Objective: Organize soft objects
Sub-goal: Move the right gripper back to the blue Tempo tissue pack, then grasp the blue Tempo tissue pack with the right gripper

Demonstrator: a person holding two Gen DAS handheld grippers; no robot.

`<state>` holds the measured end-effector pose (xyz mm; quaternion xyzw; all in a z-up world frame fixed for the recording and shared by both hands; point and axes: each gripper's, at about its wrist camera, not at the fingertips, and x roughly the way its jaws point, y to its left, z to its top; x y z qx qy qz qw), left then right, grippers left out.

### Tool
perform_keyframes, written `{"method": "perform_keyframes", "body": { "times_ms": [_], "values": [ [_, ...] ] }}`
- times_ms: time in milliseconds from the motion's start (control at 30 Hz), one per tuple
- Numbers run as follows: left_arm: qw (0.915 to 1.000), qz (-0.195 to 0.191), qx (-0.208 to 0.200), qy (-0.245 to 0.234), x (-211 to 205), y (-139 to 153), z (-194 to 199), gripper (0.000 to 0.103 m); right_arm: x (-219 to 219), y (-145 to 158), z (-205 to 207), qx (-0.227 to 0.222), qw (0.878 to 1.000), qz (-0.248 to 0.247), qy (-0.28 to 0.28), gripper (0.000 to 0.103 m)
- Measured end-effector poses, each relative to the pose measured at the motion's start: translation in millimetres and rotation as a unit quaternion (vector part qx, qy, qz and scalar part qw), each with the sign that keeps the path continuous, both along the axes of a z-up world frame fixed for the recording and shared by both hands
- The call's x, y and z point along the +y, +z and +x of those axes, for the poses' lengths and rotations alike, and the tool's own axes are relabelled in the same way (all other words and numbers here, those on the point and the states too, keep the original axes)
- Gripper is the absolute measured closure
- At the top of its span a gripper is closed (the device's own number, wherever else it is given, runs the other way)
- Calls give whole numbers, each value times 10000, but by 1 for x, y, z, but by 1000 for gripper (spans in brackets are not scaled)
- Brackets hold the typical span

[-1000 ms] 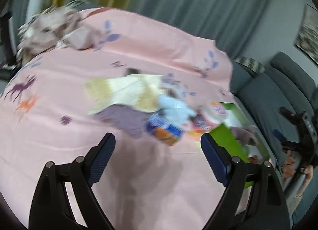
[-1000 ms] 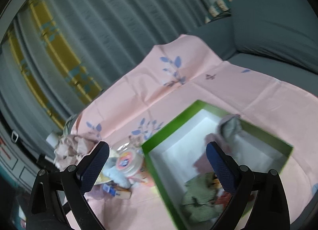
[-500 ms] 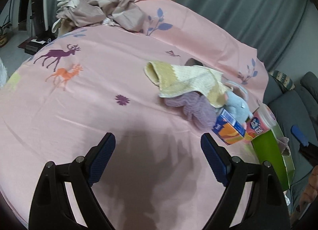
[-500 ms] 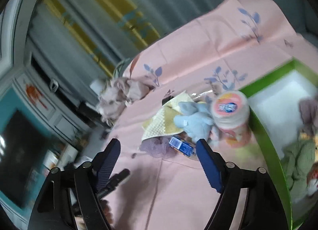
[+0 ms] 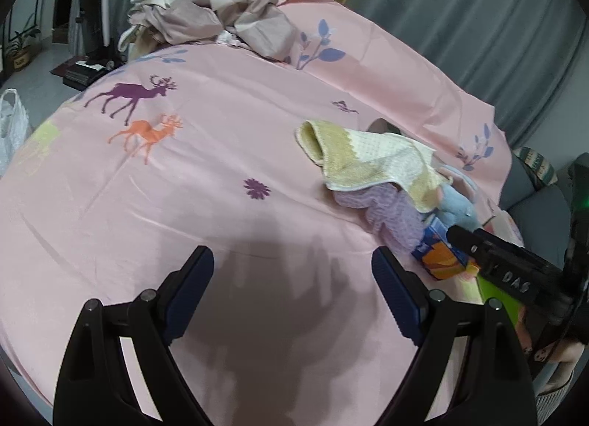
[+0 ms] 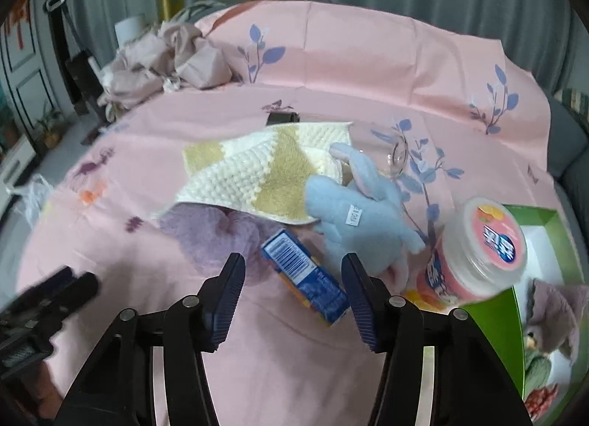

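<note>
The left gripper was wide apart with nothing in it, over the bare pink sheet. The right gripper was closing, with nothing squeezed yet, just above the blue snack box. The blue bunny toy lay beside the yellow-and-white towel, near the green box.
</note>
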<state>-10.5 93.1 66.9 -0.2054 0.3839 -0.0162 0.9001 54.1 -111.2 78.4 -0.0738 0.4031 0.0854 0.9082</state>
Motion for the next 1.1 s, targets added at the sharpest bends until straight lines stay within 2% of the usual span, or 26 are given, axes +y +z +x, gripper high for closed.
{"method": "perform_keyframes", "body": {
  "times_ms": [133,200,300,400,500,633,700,733,800,833,867,1033,1100],
  "values": [
    [9999,8,89,-75,-2,-4,2,16,1,-17,6,123,9997,-211,-43,50],
    [9999,31,102,-88,-4,-4,2,16,-3,-20,7,96,9997,-232,-78,61],
    [9999,87,112,-67,-5,-5,2,16,-7,-19,4,107,9999,-94,-43,68],
    [9999,53,118,-50,-3,-5,3,16,-12,-15,-4,155,9998,138,-49,71],
    [9999,30,136,-52,-3,-5,3,16,-17,-10,-14,313,9969,713,110,72],
    [9999,10,115,-31,-3,-3,1,16,-17,-8,-30,862,9793,1764,486,72],
    [9999,9,127,3,-1,-3,2,16,-15,-12,-38,1172,9638,2296,678,72],
    [9999,5,149,14,-1,-4,2,16,-13,-18,-41,1447,9516,2599,767,72],
    [9998,-17,182,-7,-1,-5,2,16,-9,-28,-43,1779,9366,2900,841,72],
    [9998,-22,196,-19,-2,-5,2,17,-7,-34,-43,1920,9328,2934,833,72],
    [9998,-28,210,-44,-2,-5,2,17,-6,-37,-43,1944,9351,2860,774,72],
    [9994,-26,247,-240,-11,-7,1,17,-13,-39,-38,1621,9630,2148,144,72],
    [9991,-59,253,-330,-15,-7,1,19,-17,-42,-35,1648,9675,1917,28,72]
  ]
}}
